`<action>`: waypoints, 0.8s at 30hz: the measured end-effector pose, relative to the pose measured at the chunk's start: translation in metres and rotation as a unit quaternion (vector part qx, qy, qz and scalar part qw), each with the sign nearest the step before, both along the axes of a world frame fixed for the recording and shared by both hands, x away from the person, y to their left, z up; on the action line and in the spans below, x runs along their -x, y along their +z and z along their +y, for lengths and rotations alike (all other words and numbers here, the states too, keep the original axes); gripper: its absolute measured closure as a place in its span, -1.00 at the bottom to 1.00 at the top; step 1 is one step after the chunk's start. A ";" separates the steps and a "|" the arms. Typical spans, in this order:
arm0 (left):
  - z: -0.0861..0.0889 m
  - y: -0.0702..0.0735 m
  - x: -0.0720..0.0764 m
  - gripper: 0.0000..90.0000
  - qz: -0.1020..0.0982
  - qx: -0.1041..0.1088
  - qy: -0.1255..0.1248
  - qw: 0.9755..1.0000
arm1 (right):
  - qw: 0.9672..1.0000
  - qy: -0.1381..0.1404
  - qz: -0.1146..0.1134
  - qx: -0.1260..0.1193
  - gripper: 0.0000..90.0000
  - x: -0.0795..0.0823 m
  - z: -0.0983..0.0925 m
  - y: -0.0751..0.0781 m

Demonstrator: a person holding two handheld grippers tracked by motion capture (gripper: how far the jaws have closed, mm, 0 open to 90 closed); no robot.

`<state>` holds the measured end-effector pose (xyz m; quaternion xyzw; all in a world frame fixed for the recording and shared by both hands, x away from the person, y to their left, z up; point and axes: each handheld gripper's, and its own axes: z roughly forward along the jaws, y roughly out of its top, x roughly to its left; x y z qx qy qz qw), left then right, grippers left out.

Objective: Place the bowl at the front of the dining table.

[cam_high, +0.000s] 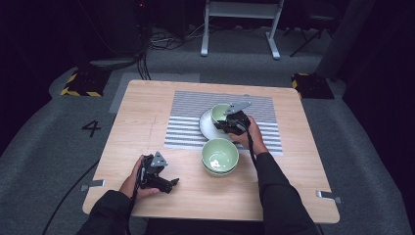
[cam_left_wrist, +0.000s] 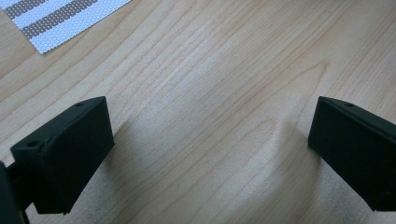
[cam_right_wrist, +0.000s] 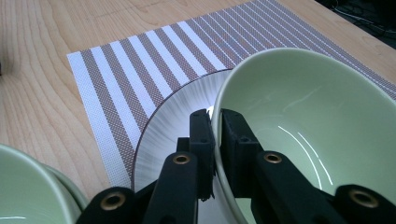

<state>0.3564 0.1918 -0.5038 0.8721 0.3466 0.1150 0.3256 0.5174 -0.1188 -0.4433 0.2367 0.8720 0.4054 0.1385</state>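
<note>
A light wooden bench (cam_high: 147,127) is seen from above, with a striped placemat (cam_high: 186,125) laid across its far half; on the mat a white plate (cam_high: 208,128) is set, and a pale green bowl (cam_right_wrist: 299,121) is held over it, tilted, its near rim pinched between the two jaws of the right hand-held gripper (cam_right_wrist: 217,135), one jaw inside the bowl and one outside; the plate's ribbed surface (cam_right_wrist: 173,126) is seen just beneath the bowl in the right gripper view. Nearer the person, just off the mat's front edge, a stack of green bowls (cam_high: 220,156) is stood on the bare wood, close beside the right forearm; its rim (cam_right_wrist: 28,186) is caught at the lower left of the right gripper view. The left hand-held gripper (cam_high: 157,177) is rested low at the bench's near left, well apart from the crockery; its jaws are spread wide over bare wood, with nothing between them, and a corner of the mat (cam_left_wrist: 56,18) is glimpsed beyond.
</note>
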 end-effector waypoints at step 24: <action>0.000 0.000 0.000 -1.00 0.000 0.000 0.002 1.000 | 1.000 -0.011 0.023 0.008 0.82 -0.006 -0.003 -0.009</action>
